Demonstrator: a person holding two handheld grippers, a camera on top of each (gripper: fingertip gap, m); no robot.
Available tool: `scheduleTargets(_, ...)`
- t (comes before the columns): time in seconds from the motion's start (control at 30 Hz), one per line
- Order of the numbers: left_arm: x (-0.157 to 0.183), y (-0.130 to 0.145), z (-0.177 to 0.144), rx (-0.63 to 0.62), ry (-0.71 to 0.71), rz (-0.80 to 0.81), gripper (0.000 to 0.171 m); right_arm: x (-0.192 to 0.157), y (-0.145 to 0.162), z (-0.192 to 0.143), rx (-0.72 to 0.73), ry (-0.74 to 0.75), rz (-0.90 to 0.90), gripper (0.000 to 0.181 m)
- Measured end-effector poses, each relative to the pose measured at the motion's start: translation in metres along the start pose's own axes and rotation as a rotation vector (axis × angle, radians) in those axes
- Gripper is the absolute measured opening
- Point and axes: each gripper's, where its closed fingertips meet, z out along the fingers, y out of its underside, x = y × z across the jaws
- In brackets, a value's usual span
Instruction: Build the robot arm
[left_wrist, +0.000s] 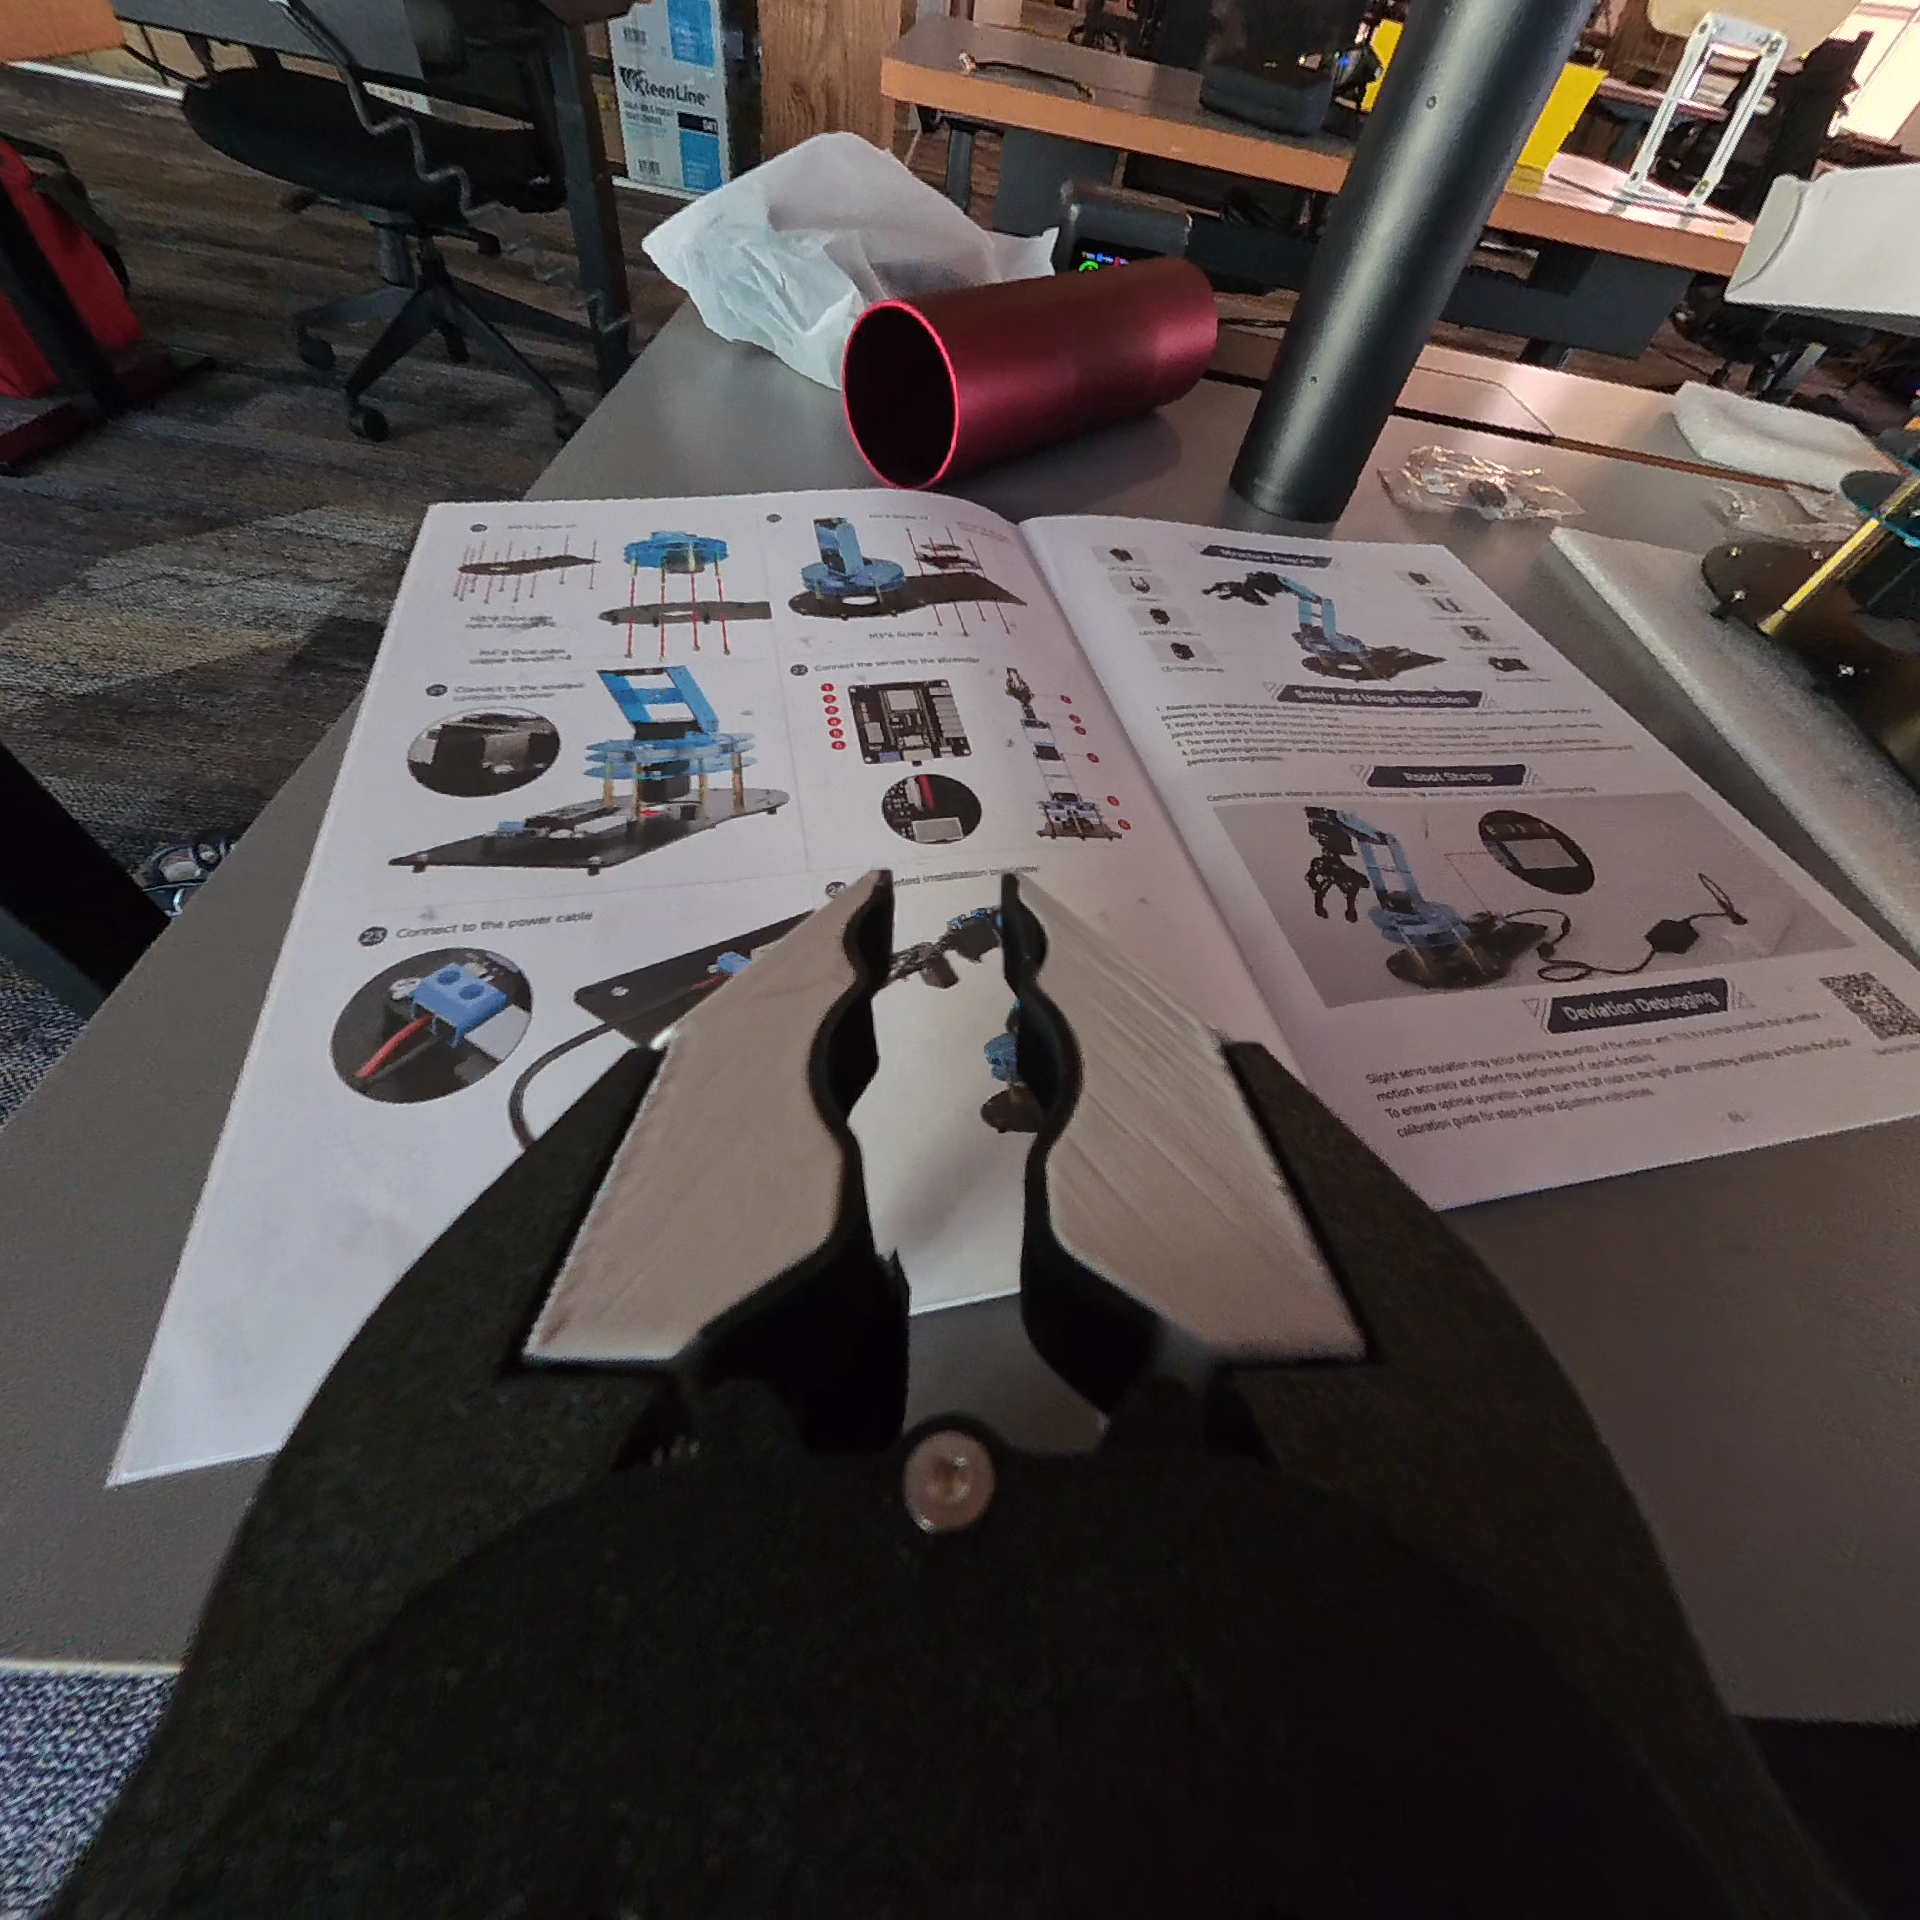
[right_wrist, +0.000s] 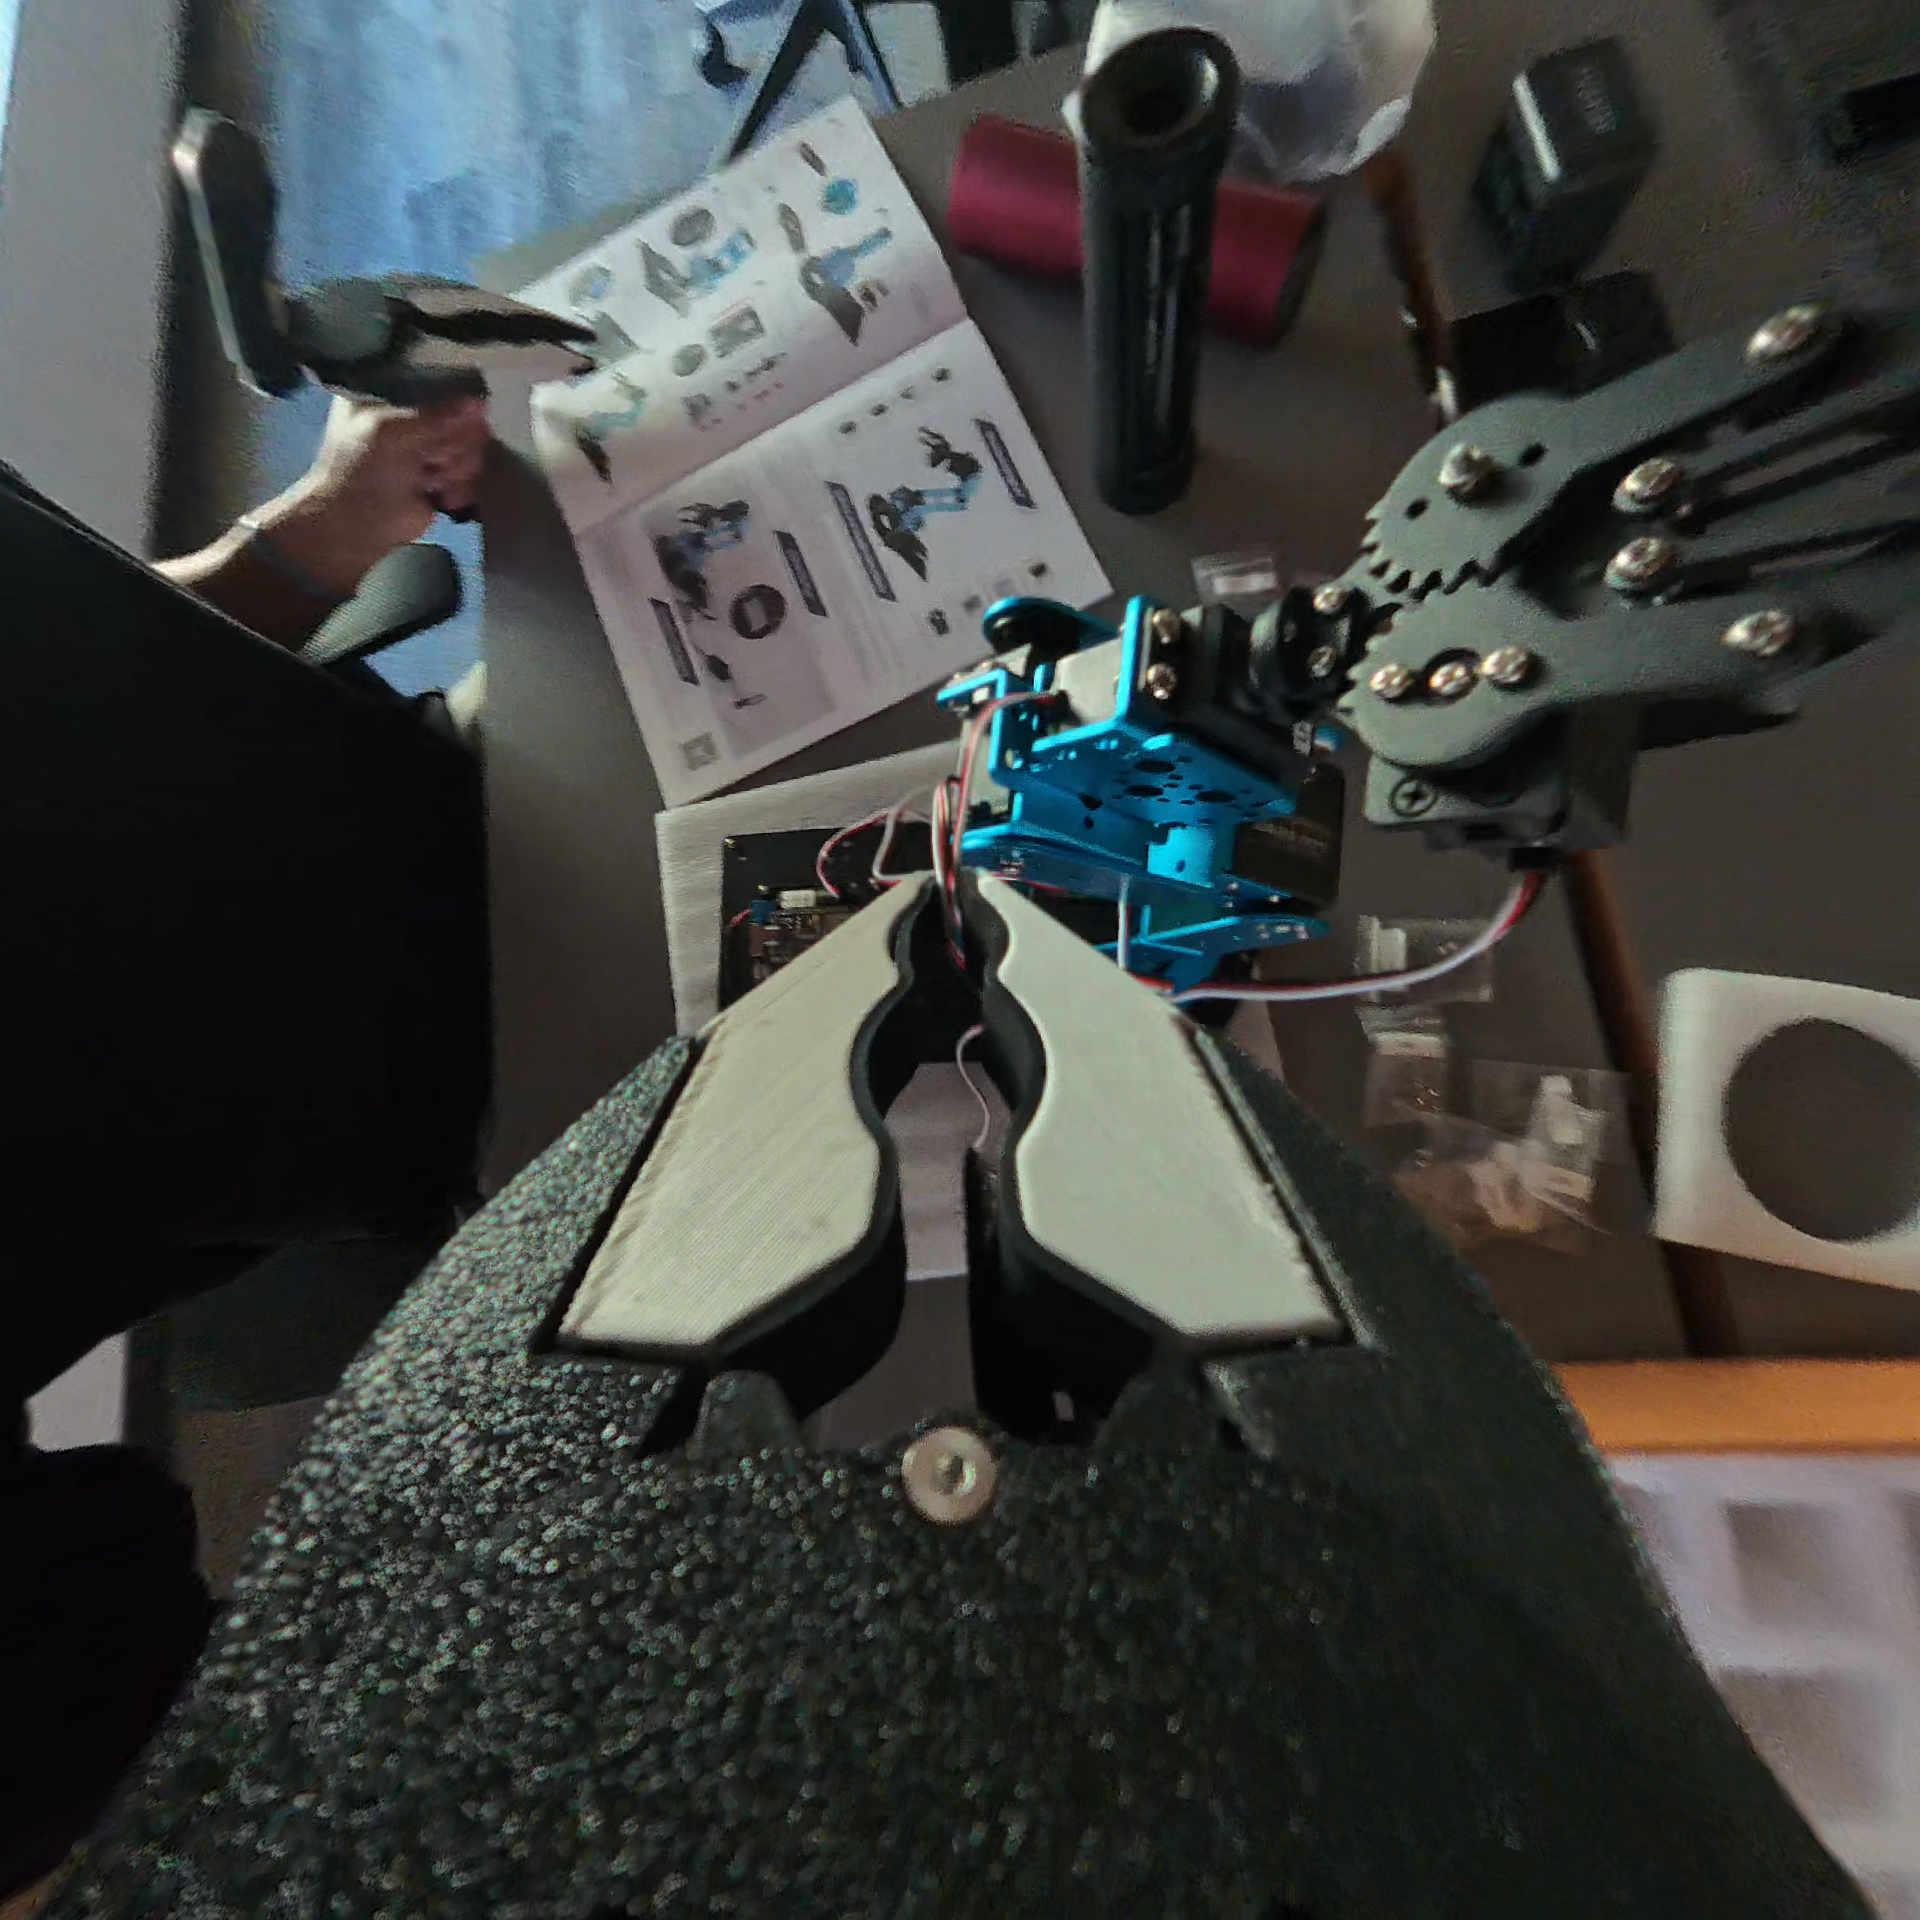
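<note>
My left gripper (left_wrist: 948, 883) hovers open and empty just above an open instruction booklet (left_wrist: 623, 727) on the grey table (left_wrist: 1558, 1403). It also shows in the right wrist view (right_wrist: 577, 348), held by a hand (right_wrist: 416, 457) at the booklet's (right_wrist: 810, 468) edge. My right gripper (right_wrist: 951, 883) is shut on the thin red, white and black servo wires (right_wrist: 947, 920) of a small robot arm. The arm has blue brackets (right_wrist: 1122, 790) and a black geared claw (right_wrist: 1558, 582). The wires run down to a black controller board (right_wrist: 769, 904) on white foam (right_wrist: 691, 894).
A red tube (left_wrist: 1039, 364) lies behind the booklet beside crumpled white paper (left_wrist: 821, 239) and a black pole (left_wrist: 1351, 260). Small plastic bags (right_wrist: 1475, 1122) and white foam with a round hole (right_wrist: 1704, 1122) lie right of the robot arm. Office chairs stand past the table's left edge. One gripper's finger ends stand about 55 cm off the other's.
</note>
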Motion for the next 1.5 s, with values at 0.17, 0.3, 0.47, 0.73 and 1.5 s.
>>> scheduleTargets(0.17,0.003,0.002,0.001,-0.014,0.025,0.007,0.020,-0.015,0.007,0.014,-0.080,0.142,-0.060,0.028)
scheduleTargets(0.3,0.006,-0.002,-0.006,-0.005,0.087,-0.033,0.020,0.004,0.007,0.002,0.009,0.336,-0.040,0.043)
scheduleTargets(0.47,-0.028,-0.019,-0.027,-0.019,0.007,-0.055,0.023,0.011,0.006,-0.030,0.304,0.533,0.068,0.045)
scheduleTargets(0.73,-0.066,-0.001,-0.019,-0.175,-0.045,-0.038,0.026,-0.009,0.030,-0.037,0.572,0.689,0.256,0.039)
scheduleTargets(1.5,-0.021,-0.002,0.001,-0.192,0.199,-0.115,0.026,0.052,0.014,-0.045,0.581,0.751,0.302,0.029)
